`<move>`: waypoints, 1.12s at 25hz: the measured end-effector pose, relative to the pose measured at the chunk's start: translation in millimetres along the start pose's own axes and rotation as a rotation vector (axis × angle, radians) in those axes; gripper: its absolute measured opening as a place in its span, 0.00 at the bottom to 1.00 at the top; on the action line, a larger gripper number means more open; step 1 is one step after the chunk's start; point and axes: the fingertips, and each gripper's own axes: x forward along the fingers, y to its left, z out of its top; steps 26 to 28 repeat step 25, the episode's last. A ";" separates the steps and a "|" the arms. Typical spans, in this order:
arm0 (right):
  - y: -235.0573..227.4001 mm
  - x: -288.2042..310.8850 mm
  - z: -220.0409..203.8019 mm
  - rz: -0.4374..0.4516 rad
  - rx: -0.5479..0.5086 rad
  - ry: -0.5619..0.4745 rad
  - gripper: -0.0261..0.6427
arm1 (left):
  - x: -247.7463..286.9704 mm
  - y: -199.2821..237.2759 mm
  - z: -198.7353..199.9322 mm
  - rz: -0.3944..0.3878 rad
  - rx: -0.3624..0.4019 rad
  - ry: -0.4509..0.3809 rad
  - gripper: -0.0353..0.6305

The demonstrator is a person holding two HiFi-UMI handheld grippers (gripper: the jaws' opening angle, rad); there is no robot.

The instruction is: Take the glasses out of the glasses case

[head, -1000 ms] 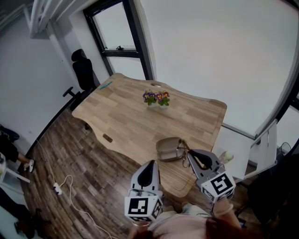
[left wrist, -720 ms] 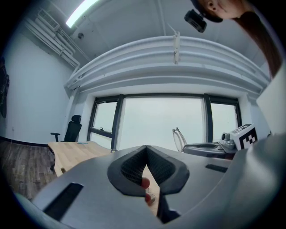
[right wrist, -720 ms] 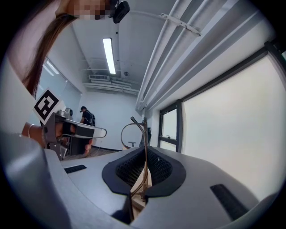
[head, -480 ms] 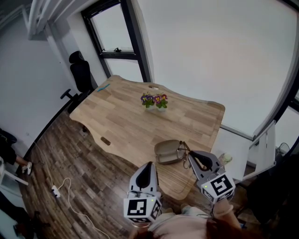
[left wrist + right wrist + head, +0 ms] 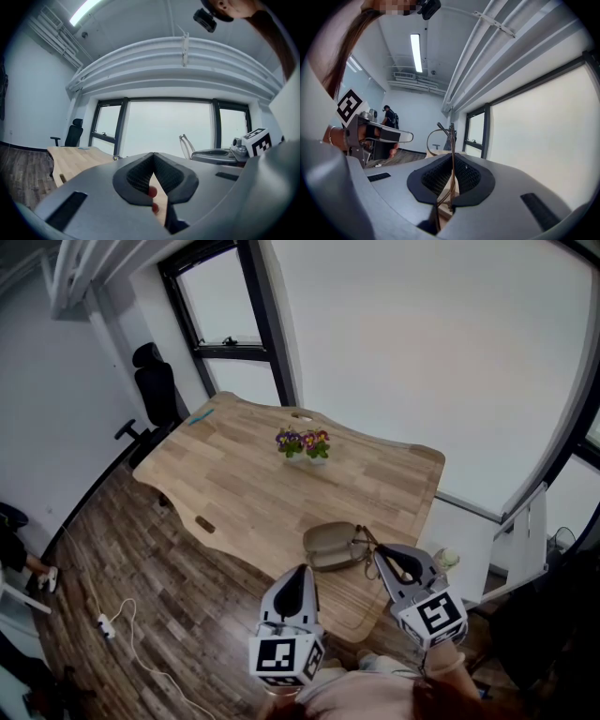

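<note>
- Left gripper point(image 5: 300, 574) is clenched on nothing: in the left gripper view its dark ribbed pads point(image 5: 140, 176) meet at the tips point(image 5: 153, 157), and only a fingertip point(image 5: 152, 191) of the holding hand shows through the slot below them.
- It is held low and close to the person's body, to the near-left of the glasses case and apart from it, with its nose pointing forward and its marker cube nearest the camera. Its own view looks out level, towards the window.
- Tan and rounded, the glasses case point(image 5: 330, 545) lies on the wooden table point(image 5: 244, 474), close to the edge nearest the person.
- Far beyond the case, a small pot of flowers point(image 5: 302, 443) stands on the same table.
- Thin-framed glasses point(image 5: 365, 542) point(image 5: 449, 140) are at the right side of the case, out of it and lifted clear.
- Right gripper point(image 5: 379, 549) point(image 5: 452, 159) is grasping the glasses: in the right gripper view one thin part of the frame runs upright between the closed pads, and a lens rim and a temple rise above the jaws.
- This gripper is held just to the right of the case, tilted so that its nose points at the case, with its marker cube back towards the person.
</note>
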 end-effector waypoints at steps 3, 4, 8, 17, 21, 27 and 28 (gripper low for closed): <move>0.6 -0.6 -0.5 -0.002 -0.001 0.001 0.06 | -0.2 -1.4 -0.3 -0.007 -0.001 0.001 0.06; 0.9 -0.7 -0.4 -0.003 0.000 0.000 0.06 | -0.5 -1.5 -0.4 -0.008 -0.001 0.001 0.05; 2.5 -0.7 -0.7 -0.004 0.000 0.003 0.06 | -2.3 1.0 -1.1 -0.005 -0.002 0.005 0.05; 5.8 -4.7 -3.1 -0.012 0.013 0.014 0.06 | -8.1 2.5 -5.0 0.003 0.000 0.016 0.05; 7.5 -7.1 -0.8 -0.016 0.009 0.008 0.06 | -10.3 1.4 -8.7 0.001 0.012 0.026 0.06; 5.3 -9.2 -0.7 -0.023 0.008 0.006 0.06 | -10.8 -0.1 -9.6 -0.002 0.015 0.027 0.06; 5.3 -9.2 -0.7 -0.023 0.008 0.006 0.06 | -10.8 -0.1 -9.6 -0.002 0.015 0.027 0.06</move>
